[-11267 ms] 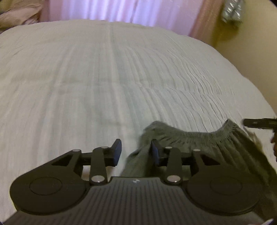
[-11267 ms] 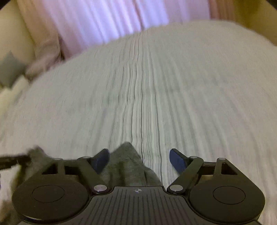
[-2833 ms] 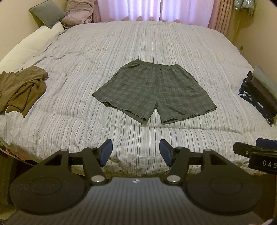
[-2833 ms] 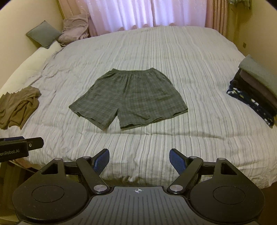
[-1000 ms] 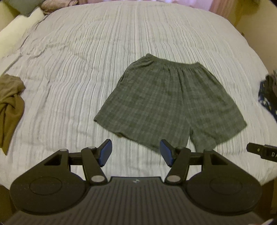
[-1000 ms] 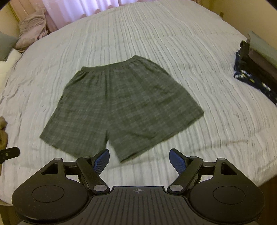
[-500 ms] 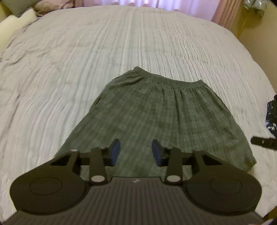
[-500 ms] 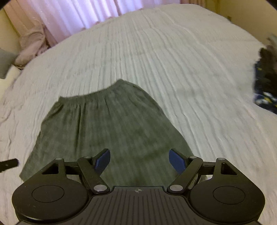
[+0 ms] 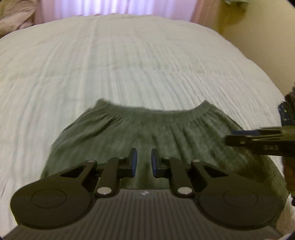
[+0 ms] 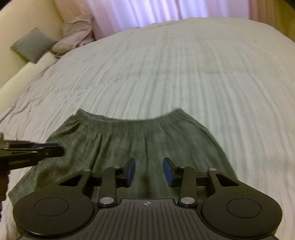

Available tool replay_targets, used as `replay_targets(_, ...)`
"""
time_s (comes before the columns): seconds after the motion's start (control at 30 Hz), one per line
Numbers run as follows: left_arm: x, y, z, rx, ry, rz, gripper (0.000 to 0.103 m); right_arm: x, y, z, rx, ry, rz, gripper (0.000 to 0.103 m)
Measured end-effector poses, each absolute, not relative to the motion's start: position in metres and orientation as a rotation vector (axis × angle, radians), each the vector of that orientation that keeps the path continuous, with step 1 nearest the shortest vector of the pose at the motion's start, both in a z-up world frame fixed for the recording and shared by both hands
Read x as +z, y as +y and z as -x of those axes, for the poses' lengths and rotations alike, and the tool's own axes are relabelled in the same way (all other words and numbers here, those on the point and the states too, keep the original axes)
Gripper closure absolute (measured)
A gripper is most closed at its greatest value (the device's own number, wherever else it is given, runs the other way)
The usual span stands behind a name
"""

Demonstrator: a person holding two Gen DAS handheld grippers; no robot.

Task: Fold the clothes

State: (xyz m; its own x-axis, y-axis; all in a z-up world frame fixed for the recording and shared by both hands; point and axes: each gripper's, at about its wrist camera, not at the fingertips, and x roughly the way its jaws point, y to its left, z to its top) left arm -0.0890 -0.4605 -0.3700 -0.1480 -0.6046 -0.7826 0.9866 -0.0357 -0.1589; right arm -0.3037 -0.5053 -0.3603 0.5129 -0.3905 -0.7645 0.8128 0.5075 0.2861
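Grey-green plaid shorts (image 9: 147,129) lie flat on the striped bedspread (image 9: 129,64), elastic waistband on the far side. My left gripper (image 9: 143,160) hangs low over the shorts' near left part. Its jaws are closing to a narrow gap, with cloth showing behind the gap but nothing pinched that I can see. My right gripper (image 10: 149,169) is over the near right part of the shorts (image 10: 138,140), its jaws closing with a wider gap between them. Each gripper also shows from the side in the other view: the right gripper (image 9: 258,142) and the left gripper (image 10: 36,149). The hems are hidden under the gripper bodies.
A grey pillow (image 10: 31,46) and a pink bundle (image 10: 77,37) lie at the head of the bed, far left. A dark stack of folded clothes (image 9: 287,110) sits at the right edge. Pale curtains (image 9: 110,7) hang behind the bed.
Both grippers have come down and forward over the shorts, which now fill the near view. Both pairs of jaws have narrowed, the left more than the right.
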Motion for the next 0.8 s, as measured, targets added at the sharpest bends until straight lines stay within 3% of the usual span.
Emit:
replay_targets(0.23,-0.402,-0.509,0.062,-1.596,0.721,-0.696,0.092,-0.404,-0.557,0.287,-0.856,0.784,-0.545,0.066)
replay_targets(0.27,-0.404,-0.514,0.051,-1.576,0.717,-0.694,0.092,-0.408,-0.567,0.296,-0.884,0.777,-0.563,0.072)
replay_targets(0.3,-0.405,-0.52,0.04,-1.555,0.712,-0.691,0.097,-0.411,-0.576,0.306,-0.899,0.761,-0.598,0.093)
replay_targets(0.37,-0.403,-0.524,0.021,-1.544,0.724,-0.68,0.1,-0.413,-0.588,0.321,-0.918,0.736,-0.659,0.103)
replay_targets(0.6,-0.376,-0.485,0.005,-1.566,0.764,-0.597,0.098,-0.383,-0.558,0.32,-0.889,0.7,-0.719,0.102)
replay_targets(0.7,-0.388,-0.472,0.003,-1.551,0.808,-0.626,0.092,-0.39,-0.534,0.319,-0.813,0.725,-0.748,0.102)
replay_targets(0.8,-0.404,-0.469,-0.006,-1.446,0.807,-0.699,0.095,-0.405,-0.526,0.339,-0.865,0.759,-0.773,0.102)
